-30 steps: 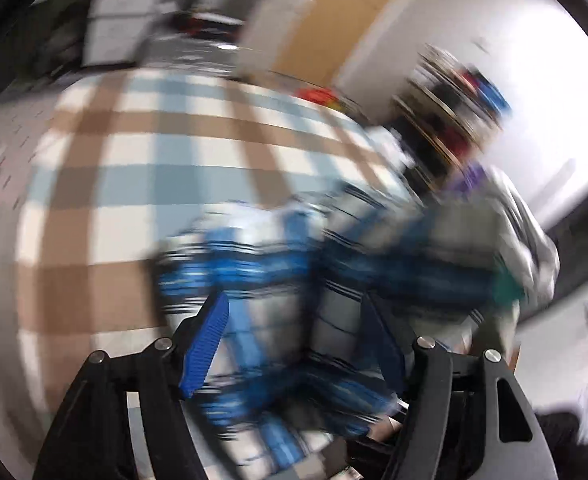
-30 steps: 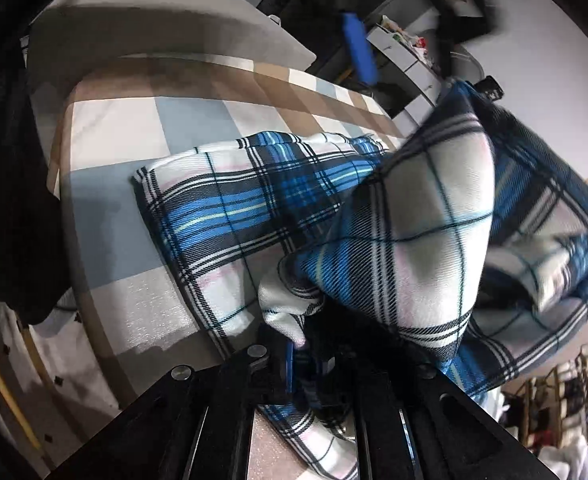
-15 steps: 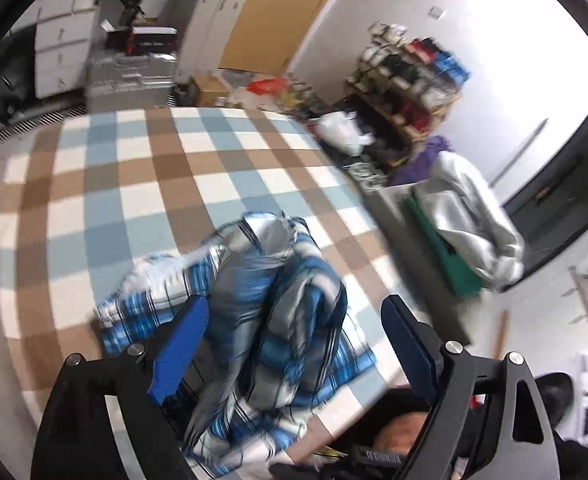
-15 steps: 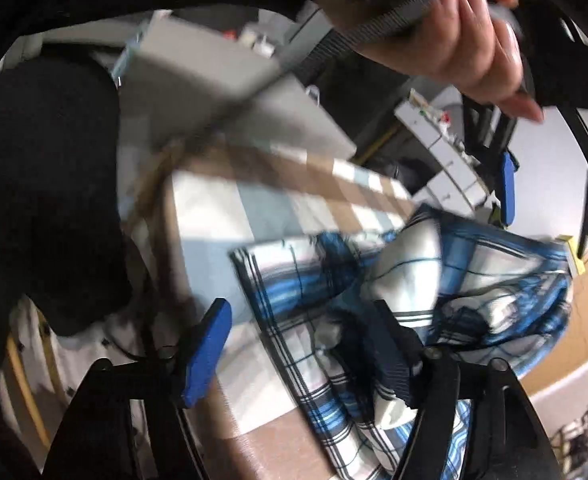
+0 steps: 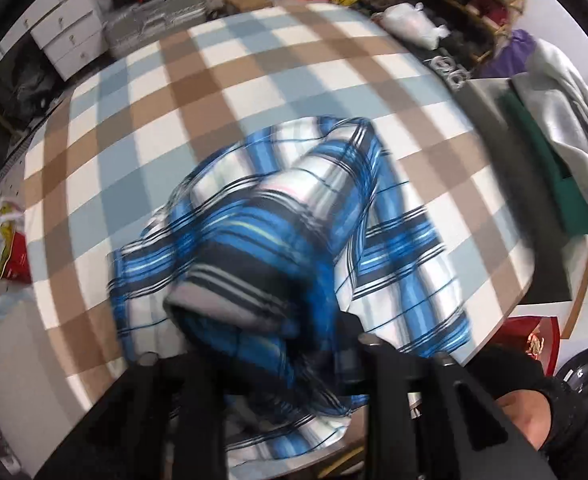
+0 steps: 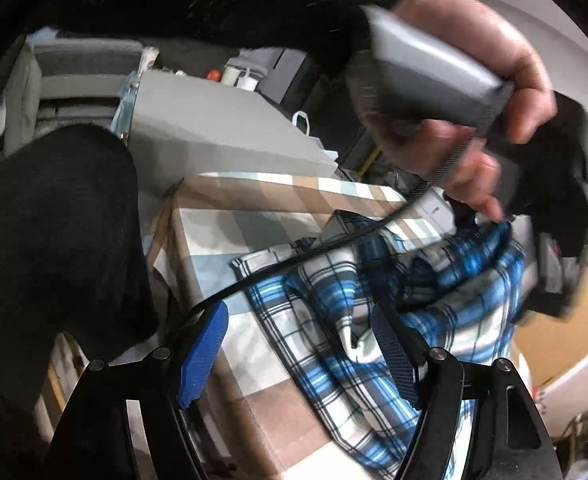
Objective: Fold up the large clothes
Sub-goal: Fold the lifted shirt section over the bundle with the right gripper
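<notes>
Shirt (image 5: 277,216): blue/white/black plaid (blurred). Tablecloth (image 5: 253,60): brown/lt-blue/white checks. Gripper pads (image 6: 203,354) blue.

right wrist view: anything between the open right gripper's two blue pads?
Yes. In the right wrist view, the right gripper stands open, and between its pads lie checked tablecloth and the near edge of the blue plaid garment.

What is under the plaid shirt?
The plaid shirt lies bunched on the checked tablecloth, which shows all around it. Whatever lies beneath its folds is covered.

Plaid shirt (image 5: 294,248) folds hide the left gripper's (image 5: 261,344) fingertips
</notes>
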Demonstrator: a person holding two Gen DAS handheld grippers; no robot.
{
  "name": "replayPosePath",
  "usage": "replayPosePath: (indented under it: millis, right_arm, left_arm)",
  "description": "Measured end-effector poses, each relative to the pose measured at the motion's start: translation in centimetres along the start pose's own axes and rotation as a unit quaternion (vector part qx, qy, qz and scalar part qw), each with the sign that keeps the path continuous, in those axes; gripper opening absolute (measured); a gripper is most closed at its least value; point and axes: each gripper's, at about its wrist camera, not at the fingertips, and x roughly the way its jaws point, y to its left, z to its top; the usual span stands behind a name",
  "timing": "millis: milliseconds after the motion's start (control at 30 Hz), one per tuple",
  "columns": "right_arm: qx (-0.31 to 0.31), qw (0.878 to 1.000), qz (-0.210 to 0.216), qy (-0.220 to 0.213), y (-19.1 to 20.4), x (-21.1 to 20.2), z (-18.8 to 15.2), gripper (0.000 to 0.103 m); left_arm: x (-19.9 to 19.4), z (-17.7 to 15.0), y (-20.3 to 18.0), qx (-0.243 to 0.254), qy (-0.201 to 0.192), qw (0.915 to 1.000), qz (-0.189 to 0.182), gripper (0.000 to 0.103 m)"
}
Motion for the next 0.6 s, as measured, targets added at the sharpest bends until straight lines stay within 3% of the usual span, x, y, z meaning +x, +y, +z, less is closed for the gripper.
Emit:
replayPosePath:
  millis: [133,200,233,267,300,400,467,500,533,600]
  right_arm:
    - [0.043,0.999,0.018,-0.013,-1.3,-0.6,0.4,0.075]
    - [0.071,0.997,0.033,-0.018,-2.2,-0.8,0.1,0.077]
    - [0.098,0.993,0.066,-0.023,-3.1,-0.8,-0.1,0.086]
    - [0.131,0.984,0.114,-0.024,-4.3,-0.5,-0.4,0.089]
    - [0.153,0.979,0.132,-0.022,-4.8,-0.1,-0.7,0.09]
    - [0.269,0.946,0.182,-0.013,-8.8,1.1,-2.3,0.09]
    - [0.346,0.917,0.198,-0.017,-11.4,1.4,-3.5,0.09]
    - [0.385,0.9,0.2,-0.024,-12.7,1.4,-4.3,0.09]
    - [0.403,0.893,0.199,-0.027,-13.5,1.2,-4.5,0.09]
    - [0.443,0.876,0.188,-0.032,-15.1,1.0,-5.3,0.09]
  left_arm:
    - [-1.0,0.7,3.1,-0.024,0.008,0.9996,-0.015,0.013]
    - [-1.8,1.1,5.3,-0.035,0.012,0.9984,-0.042,0.013]
    - [-2.2,1.2,6.0,-0.044,0.004,0.9977,-0.05,0.013]
    - [-2.2,1.2,7.0,-0.057,-0.004,0.997,-0.053,0.014]
    - [-1.9,1.1,8.1,-0.063,-0.003,0.9969,-0.046,0.015]
    - [-0.7,0.3,11.2,-0.095,-0.008,0.995,0.029,0.015]
    - [0.0,-0.8,13.5,-0.129,0.001,0.9899,0.058,0.015]
    - [-0.1,-1.4,14.3,-0.148,-0.001,0.9875,0.054,0.015]
    - [-0.4,-2.2,15.0,-0.169,-0.008,0.9849,0.037,0.015]
    - [-1.5,-4.0,14.9,-0.194,-0.019,0.9801,-0.039,0.017]
